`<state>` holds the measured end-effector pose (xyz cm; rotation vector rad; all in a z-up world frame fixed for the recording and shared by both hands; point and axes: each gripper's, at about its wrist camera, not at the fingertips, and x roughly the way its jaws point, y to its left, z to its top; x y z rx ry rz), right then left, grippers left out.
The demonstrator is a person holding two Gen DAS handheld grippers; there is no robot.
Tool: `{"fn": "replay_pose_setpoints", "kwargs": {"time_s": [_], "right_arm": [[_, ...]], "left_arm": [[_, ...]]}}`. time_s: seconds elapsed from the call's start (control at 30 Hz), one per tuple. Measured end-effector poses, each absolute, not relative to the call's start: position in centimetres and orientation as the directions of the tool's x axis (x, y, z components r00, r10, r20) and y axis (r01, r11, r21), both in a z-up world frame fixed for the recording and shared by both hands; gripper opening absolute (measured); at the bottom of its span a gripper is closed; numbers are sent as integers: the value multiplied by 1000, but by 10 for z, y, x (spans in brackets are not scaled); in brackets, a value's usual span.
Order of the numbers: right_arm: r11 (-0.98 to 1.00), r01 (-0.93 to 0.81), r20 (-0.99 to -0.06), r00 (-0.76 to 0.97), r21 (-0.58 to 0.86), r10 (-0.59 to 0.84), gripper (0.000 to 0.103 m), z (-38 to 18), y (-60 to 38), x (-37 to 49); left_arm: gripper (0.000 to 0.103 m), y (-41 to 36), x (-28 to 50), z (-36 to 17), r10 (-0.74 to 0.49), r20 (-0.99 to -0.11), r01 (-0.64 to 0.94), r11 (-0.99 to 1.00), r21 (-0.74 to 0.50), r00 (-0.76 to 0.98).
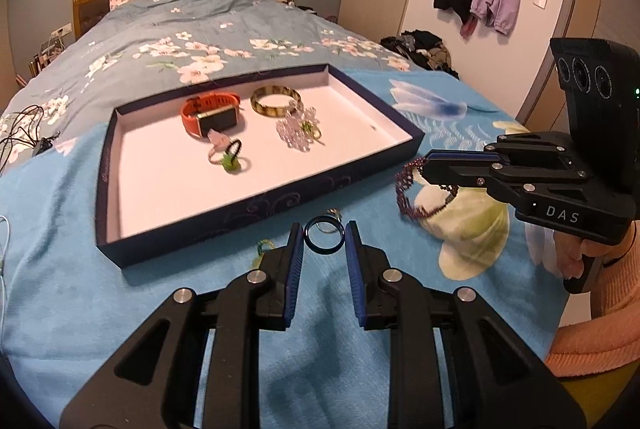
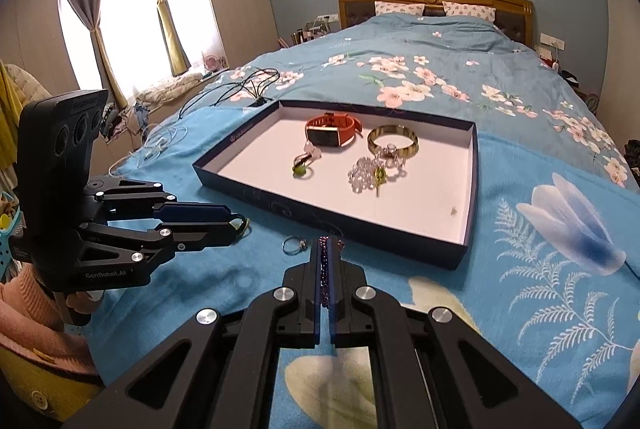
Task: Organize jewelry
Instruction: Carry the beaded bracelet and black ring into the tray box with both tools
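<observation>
Spread over the bed (image 1: 60, 229), a blue blanket carries a shallow tray (image 1: 256, 197) ahead of both tools. One orange watch (image 1: 210, 115), one bangle (image 1: 275, 101), a clear bead bracelet (image 1: 294, 133) and a few small rings, too clustered to count, already lie inside. The left hand-held gripper (image 1: 324, 253) pinches one dark ring (image 1: 324, 236); the right hand-held gripper (image 2: 325, 265) is clamped on one purple bead bracelet (image 1: 412, 195). One silver ring (image 2: 294, 244) and a green trinket (image 1: 264, 247) lie on the blanket beside them, judged unsorted.

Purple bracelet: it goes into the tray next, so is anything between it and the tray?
Nothing visible. The purple bracelet hangs from the shut right gripper just outside the tray; only its low near wall must be cleared.
</observation>
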<state>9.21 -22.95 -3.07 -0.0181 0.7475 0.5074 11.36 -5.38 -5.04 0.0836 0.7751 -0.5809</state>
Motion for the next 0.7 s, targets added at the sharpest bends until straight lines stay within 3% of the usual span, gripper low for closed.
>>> {"fn": "replay_pose_setpoints", "kwargs": {"time_s": [0.7], "right_arm": [[873,-466,-594,664,146,453,1,-5,-223,102]], "left_arm": [[22,-43,124,-29,-449,-638,492,862,-125,626]]}}
